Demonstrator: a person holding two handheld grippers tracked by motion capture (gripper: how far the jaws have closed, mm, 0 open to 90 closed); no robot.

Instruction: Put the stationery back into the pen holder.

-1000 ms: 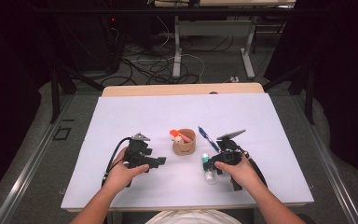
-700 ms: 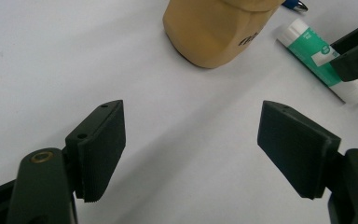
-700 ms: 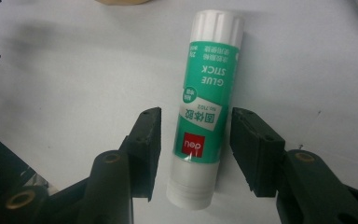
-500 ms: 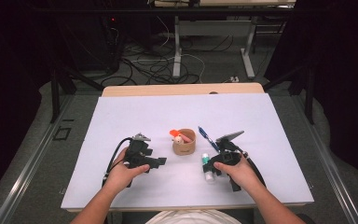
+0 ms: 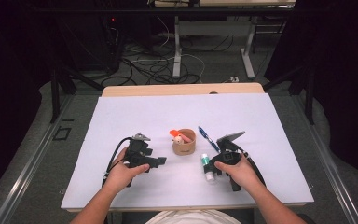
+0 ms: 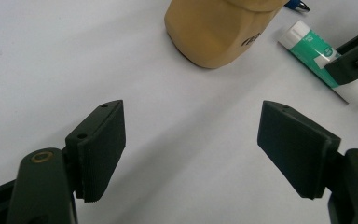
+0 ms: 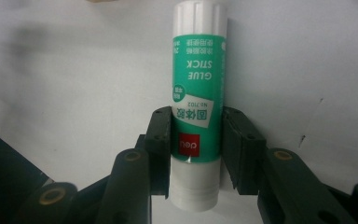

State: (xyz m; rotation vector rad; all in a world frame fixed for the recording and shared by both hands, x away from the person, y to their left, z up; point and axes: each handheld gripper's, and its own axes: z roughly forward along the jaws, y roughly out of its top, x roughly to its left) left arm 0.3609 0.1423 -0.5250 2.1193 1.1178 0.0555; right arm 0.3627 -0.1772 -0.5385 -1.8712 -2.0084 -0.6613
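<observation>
A green and white glue stick point(image 7: 198, 98) lies on the white table, and my right gripper point(image 7: 196, 140) is shut on its lower half. From above, the same glue stick point(image 5: 207, 166) sits just left of my right gripper point(image 5: 216, 164). My left gripper point(image 6: 191, 140) is open over bare table with nothing between its jaws; in the high view the left gripper point(image 5: 156, 161) rests left of a tan cup point(image 5: 184, 143). The cup point(image 6: 219, 28) holds an orange marker point(image 5: 175, 135). The glue stick point(image 6: 326, 60) also appears past the cup.
A blue pen point(image 5: 208, 138) lies right of the cup. The white table top point(image 5: 121, 121) is backed by a wooden strip point(image 5: 182, 89). Cables and desk legs cover the floor beyond.
</observation>
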